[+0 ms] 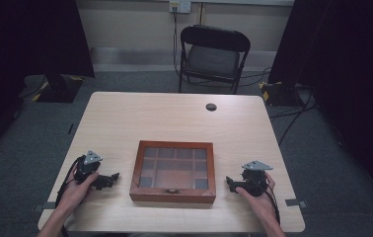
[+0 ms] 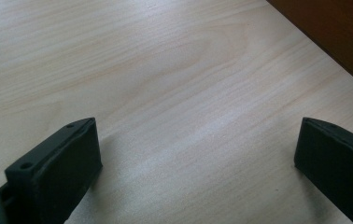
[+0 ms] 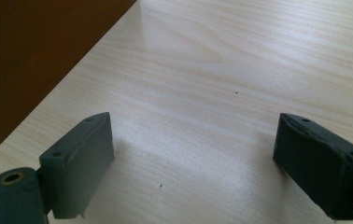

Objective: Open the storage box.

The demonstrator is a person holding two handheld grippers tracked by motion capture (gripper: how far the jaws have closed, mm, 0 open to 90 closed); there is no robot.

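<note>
Wooden box (image 1: 172, 171) lies shut between both tongs — each gaping, empty.

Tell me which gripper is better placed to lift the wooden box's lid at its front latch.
Neither clearly: the left gripper and right gripper flank the box evenly, both open, with the latch centred.

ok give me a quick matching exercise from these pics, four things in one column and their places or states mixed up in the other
Things:
1. wooden box
2. folding chair
3. left claw
4. cable hole

Places or states:
A. beyond the table's far edge, on the floor
B. open, on the table left of the box
C. lid shut, near the table's front edge
D. in the tabletop, toward the far edge

Pairs: 1-C, 2-A, 3-B, 4-D
</note>
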